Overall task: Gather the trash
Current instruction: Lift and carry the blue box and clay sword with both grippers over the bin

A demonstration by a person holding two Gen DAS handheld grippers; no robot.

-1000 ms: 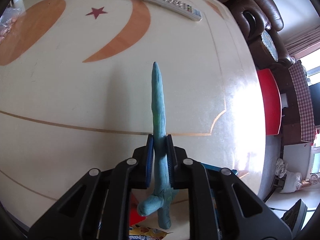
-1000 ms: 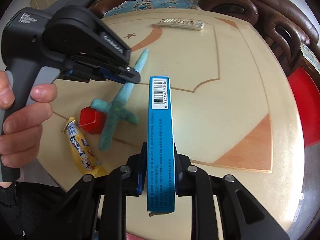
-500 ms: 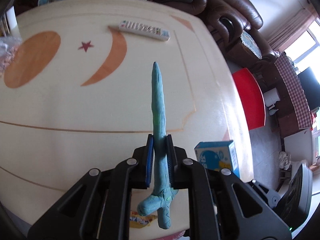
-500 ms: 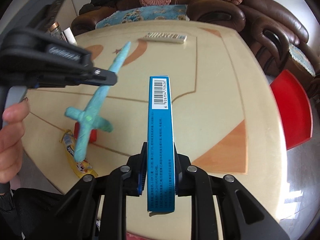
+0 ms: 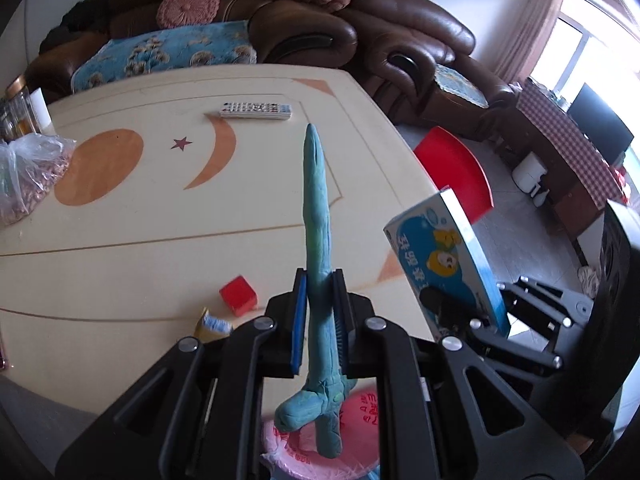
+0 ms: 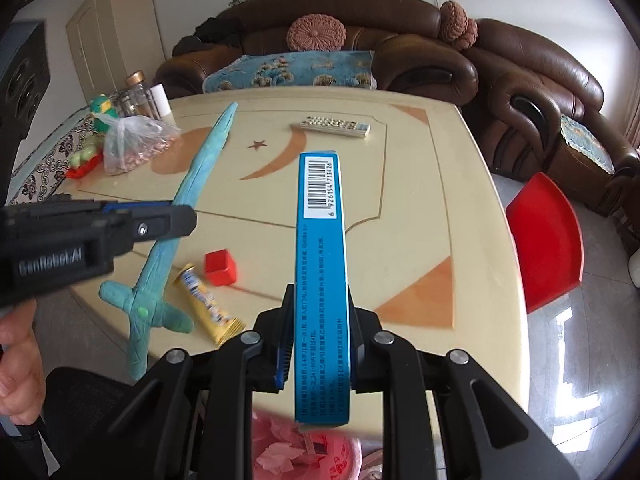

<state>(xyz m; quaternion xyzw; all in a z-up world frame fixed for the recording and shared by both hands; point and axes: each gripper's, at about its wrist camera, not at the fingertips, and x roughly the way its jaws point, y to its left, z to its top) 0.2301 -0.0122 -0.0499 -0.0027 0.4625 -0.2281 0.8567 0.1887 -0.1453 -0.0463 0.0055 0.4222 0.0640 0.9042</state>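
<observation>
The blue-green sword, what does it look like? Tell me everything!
The sword looks hand-moulded from soft teal clay, with a long pointed blade, a stubby crossguard bearing a green dot, and a short handle. The left gripper is shut on its blade just above the crossguard, holding it in the air above the table edge, point aimed away.

Obstacles near the red cube (image 6: 220, 267): yellow wrapper (image 6: 208, 304) just beside; remote (image 6: 335, 126) well apart; bare tabletop (image 6: 420, 216) between.
</observation>
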